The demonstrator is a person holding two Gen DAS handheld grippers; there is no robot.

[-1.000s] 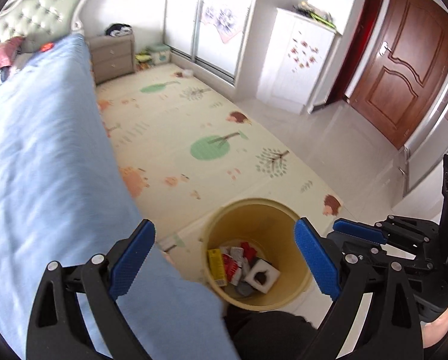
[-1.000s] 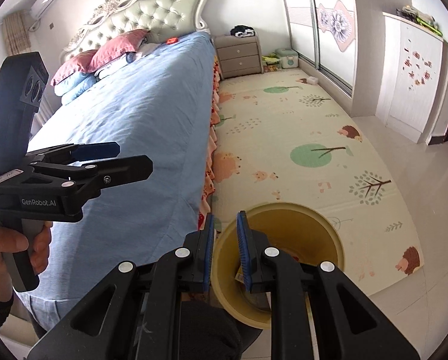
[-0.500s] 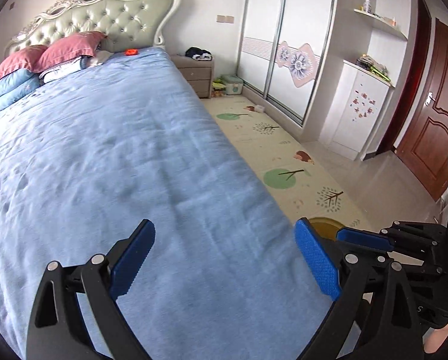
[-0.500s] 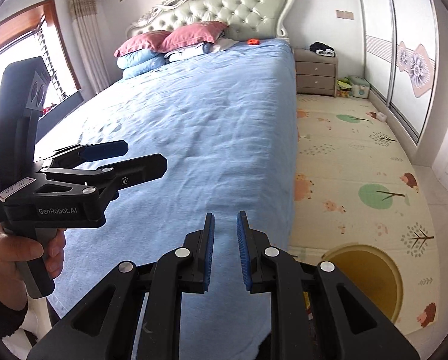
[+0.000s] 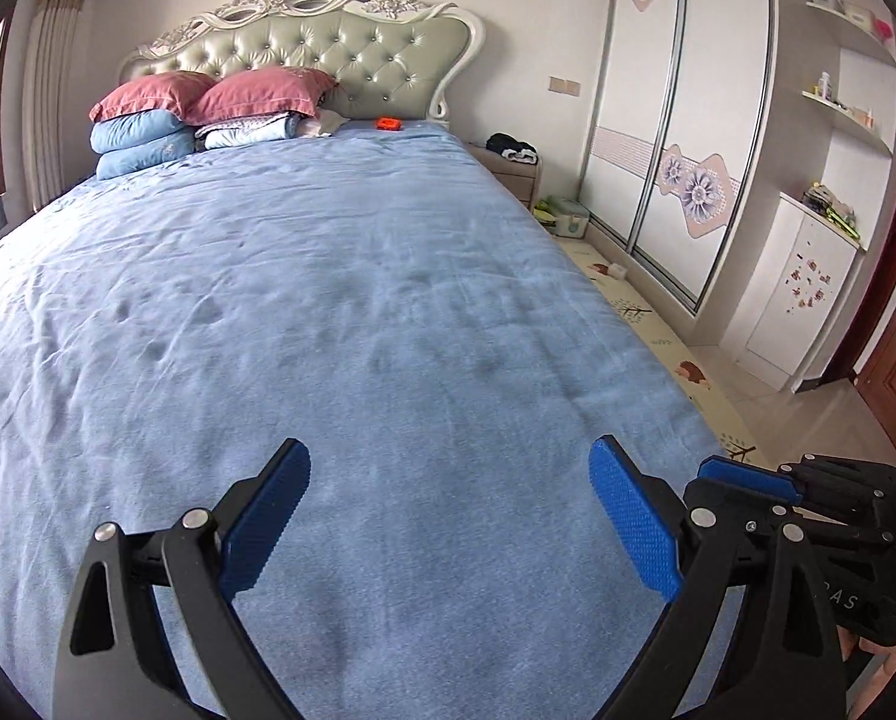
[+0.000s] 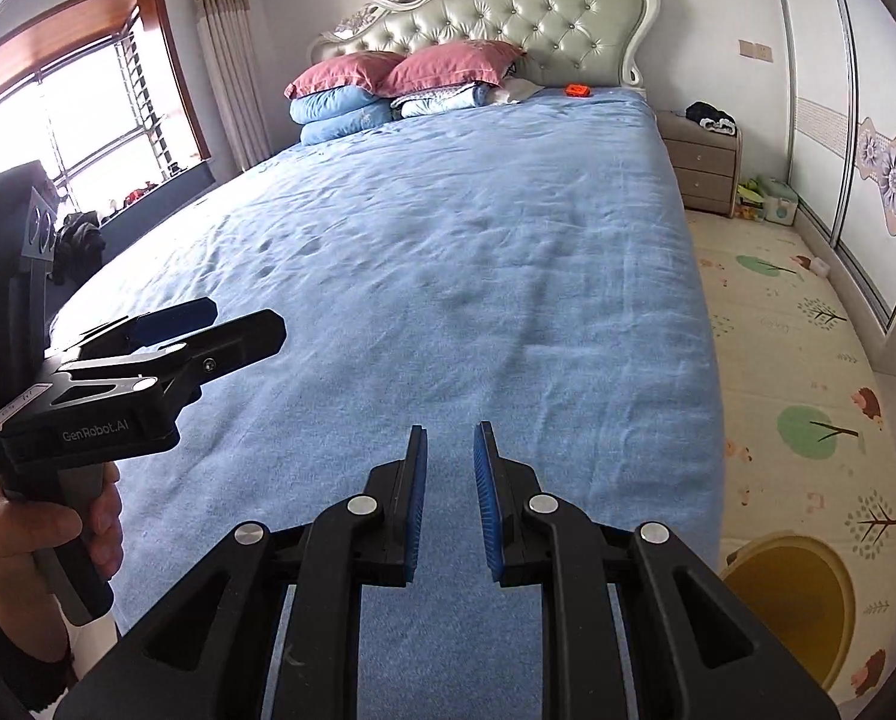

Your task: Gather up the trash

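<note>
1. Compared with a second ago, both views are swung away from the yellow bin. It filled the lower middle of each frame then; now it is pushed to the lower right corner of the right wrist view and is gone from the left wrist view.
2. The blue bedspread, which lay at the left edge before, now fills the centre of both frames.
3. From this it is judged that a drop into the bin is finished and the bed is being scanned for the next piece of trash.
4. The left gripper is held with its blue pads spread wide and nothing between them.
5. The right gripper is held with its pads drawn close together, only a narrow slit left, and nothing pinched.
6. A small orange object is seen at the upper middle of the frame, on the bedspread just below the headboard; it may be trash, but it is too small to tell.
7. The bedspread is a soft, matt cloth, lightly creased and dimpled.
8. The headboard is glossy, button-tufted padding in a carved pale frame.
9. The bin is smooth, round, rigid plastic, set on a printed play mat at the right of the frame.
</note>
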